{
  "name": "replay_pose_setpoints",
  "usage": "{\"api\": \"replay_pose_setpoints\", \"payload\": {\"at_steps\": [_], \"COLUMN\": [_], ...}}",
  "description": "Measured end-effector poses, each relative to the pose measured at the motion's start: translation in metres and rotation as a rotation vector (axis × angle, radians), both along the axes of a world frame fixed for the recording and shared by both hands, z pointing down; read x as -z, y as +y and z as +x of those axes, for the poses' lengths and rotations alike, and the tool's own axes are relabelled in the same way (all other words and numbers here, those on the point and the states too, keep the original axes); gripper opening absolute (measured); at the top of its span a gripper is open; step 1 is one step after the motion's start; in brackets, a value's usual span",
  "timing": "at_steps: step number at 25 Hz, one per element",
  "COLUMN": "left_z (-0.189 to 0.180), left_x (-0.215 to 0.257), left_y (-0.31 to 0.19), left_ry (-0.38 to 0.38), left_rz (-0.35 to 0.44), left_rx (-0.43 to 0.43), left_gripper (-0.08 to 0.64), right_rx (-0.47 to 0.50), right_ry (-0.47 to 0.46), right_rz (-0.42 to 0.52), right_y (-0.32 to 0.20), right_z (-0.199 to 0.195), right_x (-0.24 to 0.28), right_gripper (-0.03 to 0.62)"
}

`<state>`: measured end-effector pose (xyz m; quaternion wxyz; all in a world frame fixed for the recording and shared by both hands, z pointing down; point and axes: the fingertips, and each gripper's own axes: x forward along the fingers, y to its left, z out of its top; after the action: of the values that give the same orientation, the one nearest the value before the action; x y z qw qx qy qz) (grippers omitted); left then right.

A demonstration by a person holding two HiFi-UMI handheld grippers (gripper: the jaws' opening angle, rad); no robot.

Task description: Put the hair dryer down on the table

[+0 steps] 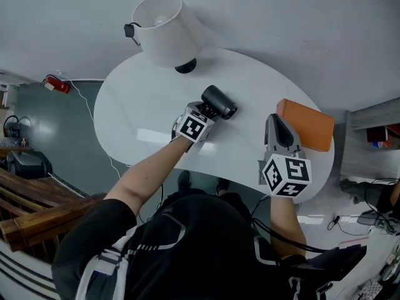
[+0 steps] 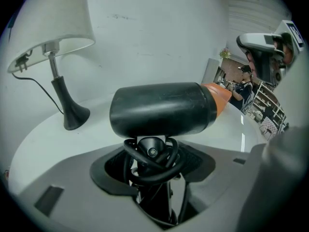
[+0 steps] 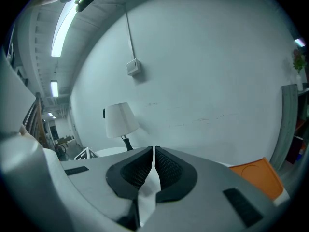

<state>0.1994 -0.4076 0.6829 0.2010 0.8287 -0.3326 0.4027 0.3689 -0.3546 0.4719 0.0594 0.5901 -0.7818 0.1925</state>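
Where the white worktop (image 1: 134,114) curves round at its far left, a lamp (image 1: 159,27) stands upright, with a white shade over a black foot. Right of the lamp and nearer the person, the left tool (image 1: 206,112) reaches in over the worktop, angled downward, its marker cube (image 1: 192,127) toward the person.

Left tool state: clamped on the dryer (image 2: 161,109). The left gripper view shows the jaws held wide, pressing from either side on the dryer's handle (image 2: 152,151), round which the black cord (image 2: 155,170) is wound in loops. The black barrel sits directly beyond the jaw tips and lies crosswise to them, one end toward the box. It is over the middle of the worktop, between lamp and box. Whether any part of the dryer touches the surface cannot be told from these views.

Further right, the right tool (image 3: 153,164) is held by the worktop's near right edge, apart from the dryer. Right tool state: jaws together, ribbed pads all but meeting, nothing between them. Its marker cube (image 1: 285,175) faces up toward the head camera.

At far right, an orange box (image 1: 309,125) lies flat on the worktop just beyond the right tool, well apart from the dryer.
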Motion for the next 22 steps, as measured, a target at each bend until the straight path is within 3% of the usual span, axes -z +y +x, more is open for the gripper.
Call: {"api": "replay_pose_setpoints", "payload": {"at_steps": [7, 22], "left_z": [0.008, 0.017], "left_x": [-0.009, -0.034], "left_y": [-0.01, -0.006], "left_ry": [-0.018, -0.147], "left_rz": [0.013, -0.044], "left_rx": [-0.02, -0.078], "left_gripper": [0.265, 0.267], "right_rx": [-0.013, -0.043], "right_ry": [-0.002, -0.013], "right_rz": [-0.012, -0.032], "right_y": [-0.002, -0.004], "right_z": [0.004, 0.014], "right_x": [-0.006, -0.014], "right_gripper": [0.031, 0.031]}}
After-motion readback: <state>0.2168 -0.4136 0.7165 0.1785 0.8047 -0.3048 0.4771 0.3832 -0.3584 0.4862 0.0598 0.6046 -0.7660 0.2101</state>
